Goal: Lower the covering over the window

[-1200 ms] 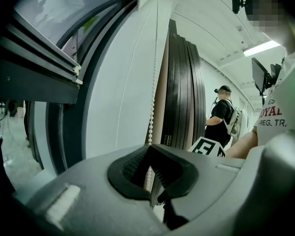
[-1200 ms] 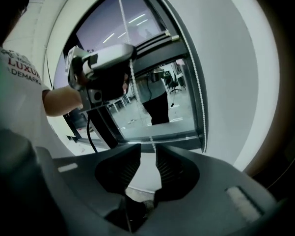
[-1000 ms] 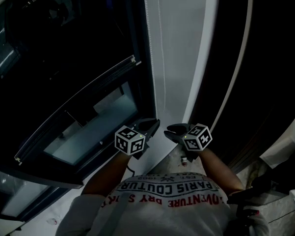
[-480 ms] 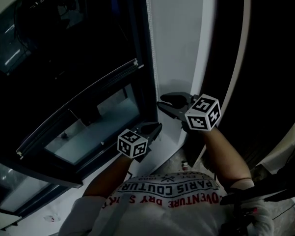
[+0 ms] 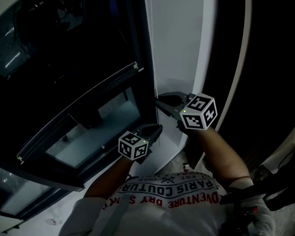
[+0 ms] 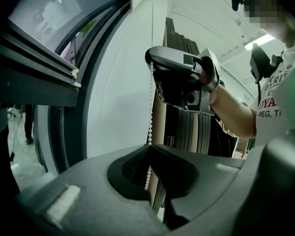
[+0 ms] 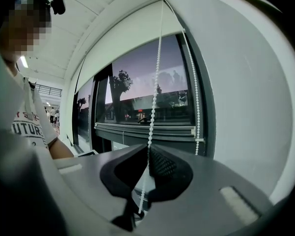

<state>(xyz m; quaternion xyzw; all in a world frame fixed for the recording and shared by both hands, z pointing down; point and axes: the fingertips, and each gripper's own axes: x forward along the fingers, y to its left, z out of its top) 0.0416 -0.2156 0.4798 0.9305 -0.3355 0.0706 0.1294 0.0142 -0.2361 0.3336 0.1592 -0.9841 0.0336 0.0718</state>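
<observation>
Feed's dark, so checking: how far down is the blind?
Done: blind covers only the top of the window. In hand: left gripper shut on the chain; right gripper, higher up, has just been closing on it. Left: most of the window is bare, so more pulls are likely needed.

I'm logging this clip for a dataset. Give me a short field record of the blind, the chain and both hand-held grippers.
Blind: white roller blind, covering only the top of the window
Chain: white bead chain, hanging beside the frame
Left hand-held gripper: shut on the chain, lower
Right hand-held gripper: jaws just closed on the same chain, higher
</observation>
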